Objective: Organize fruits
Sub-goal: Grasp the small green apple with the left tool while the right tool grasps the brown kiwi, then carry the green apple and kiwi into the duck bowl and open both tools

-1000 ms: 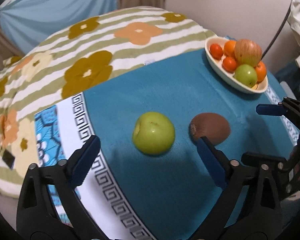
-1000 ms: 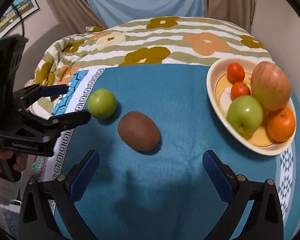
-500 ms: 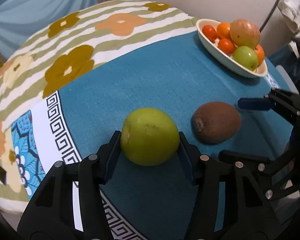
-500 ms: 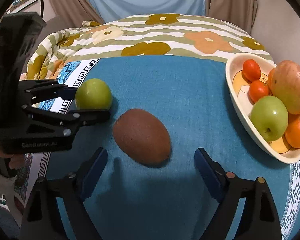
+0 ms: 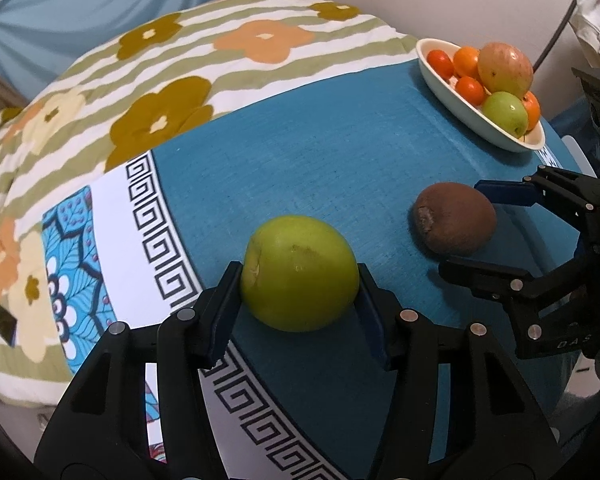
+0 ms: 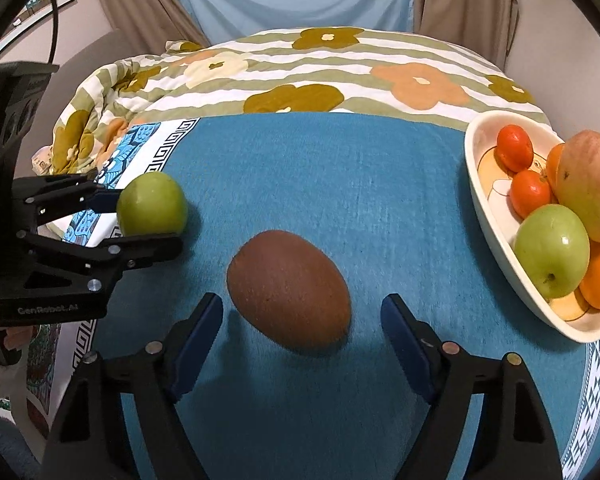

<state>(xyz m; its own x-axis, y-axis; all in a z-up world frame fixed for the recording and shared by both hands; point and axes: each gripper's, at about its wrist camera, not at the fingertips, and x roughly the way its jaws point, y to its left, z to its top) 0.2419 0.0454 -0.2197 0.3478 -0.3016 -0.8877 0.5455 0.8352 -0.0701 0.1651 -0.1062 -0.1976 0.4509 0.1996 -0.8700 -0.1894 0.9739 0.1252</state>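
A green apple (image 5: 296, 296) rests on the teal cloth (image 5: 320, 168), and my left gripper (image 5: 298, 270) is shut on it, a pad pressing each side. The right wrist view shows the same apple (image 6: 152, 204) clasped in the left gripper (image 6: 144, 222). To its right lies a brown oval fruit (image 6: 288, 304). My right gripper (image 6: 300, 308) straddles it with jaws closing; a small gap shows at each pad. In the left wrist view the right gripper (image 5: 462, 230) brackets the brown fruit (image 5: 454, 218).
A cream bowl (image 6: 484, 208) at the right holds a red-green apple, a green apple and several small orange fruits; it also shows at far right (image 5: 460, 112). A striped flowered blanket (image 6: 320, 76) lies behind the cloth. A hand (image 6: 8, 340) holds the left gripper.
My left gripper came down and shut on the green apple. The right gripper moved in over the brown fruit and its jaws narrowed.
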